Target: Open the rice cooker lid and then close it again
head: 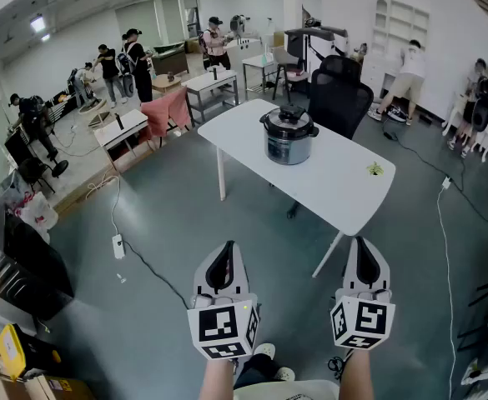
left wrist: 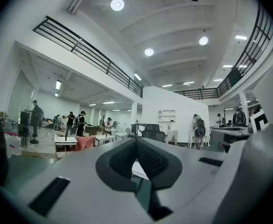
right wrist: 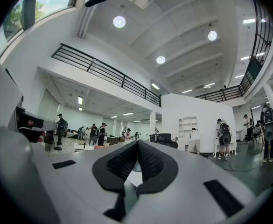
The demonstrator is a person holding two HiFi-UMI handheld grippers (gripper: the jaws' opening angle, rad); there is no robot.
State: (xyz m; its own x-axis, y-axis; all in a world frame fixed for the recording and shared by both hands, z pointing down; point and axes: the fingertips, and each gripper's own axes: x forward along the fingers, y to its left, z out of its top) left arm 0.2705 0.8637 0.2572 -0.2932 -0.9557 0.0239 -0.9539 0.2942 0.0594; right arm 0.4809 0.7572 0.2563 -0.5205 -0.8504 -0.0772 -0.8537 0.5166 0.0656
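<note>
Head view shows the left gripper (head: pixel 224 257), jaws pressed together on nothing, held level well short of the white table (head: pixel 237 129). The rice cooker (head: pixel 289 137) stands on that table, lid down. The right gripper (head: pixel 365 255), likewise closed and empty, hangs equally short of the table, seemingly because the approach has not begun.

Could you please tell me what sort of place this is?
Probably a large open lab or workshop hall: several people work at scattered tables, a rice cooker stands on a white table over a bare grey floor, and a railed mezzanine runs overhead.
</note>
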